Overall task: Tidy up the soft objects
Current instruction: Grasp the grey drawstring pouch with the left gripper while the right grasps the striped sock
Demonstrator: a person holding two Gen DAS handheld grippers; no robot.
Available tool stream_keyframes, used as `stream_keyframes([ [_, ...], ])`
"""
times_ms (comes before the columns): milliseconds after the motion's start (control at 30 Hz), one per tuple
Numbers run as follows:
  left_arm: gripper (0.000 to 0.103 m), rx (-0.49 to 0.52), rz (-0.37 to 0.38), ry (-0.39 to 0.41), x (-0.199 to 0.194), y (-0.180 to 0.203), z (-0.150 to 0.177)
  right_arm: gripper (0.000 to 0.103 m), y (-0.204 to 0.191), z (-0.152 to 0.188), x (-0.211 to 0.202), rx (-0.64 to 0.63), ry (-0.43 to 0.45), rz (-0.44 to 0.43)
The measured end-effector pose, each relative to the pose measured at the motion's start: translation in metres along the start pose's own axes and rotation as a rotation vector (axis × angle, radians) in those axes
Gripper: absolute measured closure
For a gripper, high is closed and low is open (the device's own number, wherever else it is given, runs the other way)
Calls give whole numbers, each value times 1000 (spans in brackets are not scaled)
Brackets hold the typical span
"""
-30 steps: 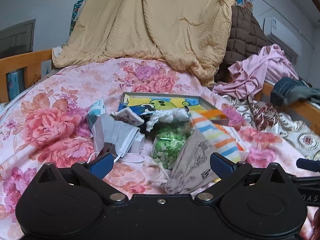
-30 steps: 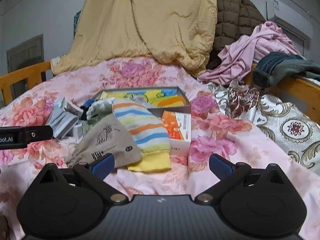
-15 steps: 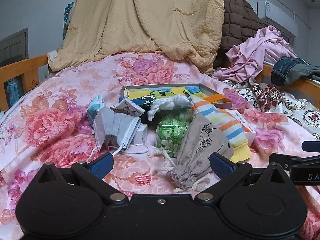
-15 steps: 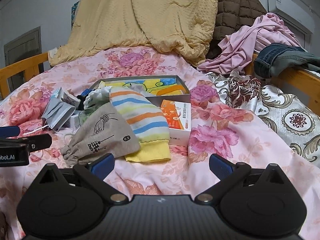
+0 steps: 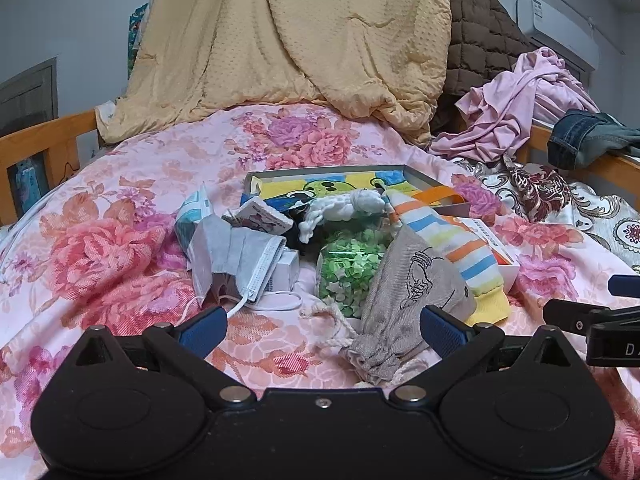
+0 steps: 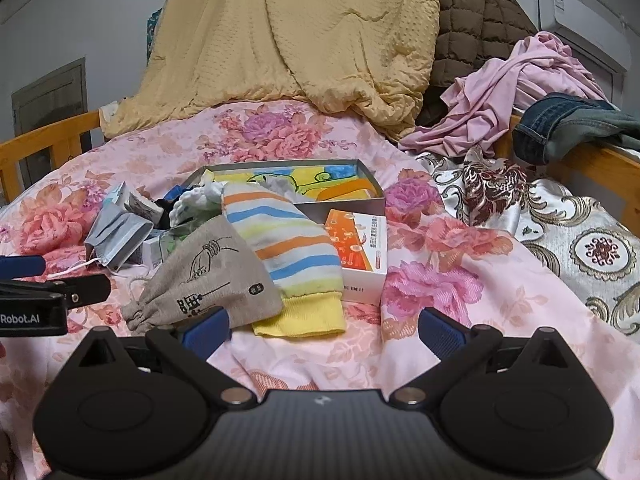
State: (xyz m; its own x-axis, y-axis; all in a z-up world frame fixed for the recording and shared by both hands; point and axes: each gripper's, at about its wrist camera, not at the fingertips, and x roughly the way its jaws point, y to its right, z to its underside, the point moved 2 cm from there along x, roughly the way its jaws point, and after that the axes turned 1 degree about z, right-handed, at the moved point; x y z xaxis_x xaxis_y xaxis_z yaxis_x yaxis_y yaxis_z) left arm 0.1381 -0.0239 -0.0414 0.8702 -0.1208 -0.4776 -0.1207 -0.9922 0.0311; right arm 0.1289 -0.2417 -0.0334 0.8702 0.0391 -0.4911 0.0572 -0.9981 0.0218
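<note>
On the bed, seen through the left wrist camera, the left hand-held gripper [image 5: 323, 326] hangs low with its 2 blue pads spread wide and nothing between them; the grey drawstring pouch [image 5: 404, 304] lies just ahead toward its right pad, so it looks lined up for that pick. Behind the pouch sit a bag of green pieces [image 5: 347, 268], grey face masks [image 5: 236, 258] and a knotted white cloth [image 5: 340, 210], all heaped against the shallow tin box [image 5: 424, 174] — likely where the soft things belong. From the right wrist camera, the right hand-held gripper [image 6: 323, 328] is equally wide open and empty, facing the striped sock [image 6: 288, 250], which drapes from the box rim over the pouch's edge beside an orange carton [image 6: 362, 252] — a limp piece, best pinched mid-body.
</note>
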Motion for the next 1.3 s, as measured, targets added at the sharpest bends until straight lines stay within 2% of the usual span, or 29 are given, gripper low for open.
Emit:
stream_keyframes([
  [333,1,76,51,0,15,8,-3,0,-2,-15,24,-199,47,29],
  [600,1,153,115,-27,32,9,0,0,1,-19,59,-338,42,-2],
  [800,1,264,155,-52,48,20,1,0,-4,-11,83,-484,48,-37],
  [1000,1,332,225,-94,67,31,0,0,-5,-6,97,-543,20,-69],
  [1167,1,415,266,-137,82,42,1,0,-12,0,106,-641,43,-59],
  [1300,4,517,268,-150,88,52,3,0,-20,5,111,-708,69,-73],
])
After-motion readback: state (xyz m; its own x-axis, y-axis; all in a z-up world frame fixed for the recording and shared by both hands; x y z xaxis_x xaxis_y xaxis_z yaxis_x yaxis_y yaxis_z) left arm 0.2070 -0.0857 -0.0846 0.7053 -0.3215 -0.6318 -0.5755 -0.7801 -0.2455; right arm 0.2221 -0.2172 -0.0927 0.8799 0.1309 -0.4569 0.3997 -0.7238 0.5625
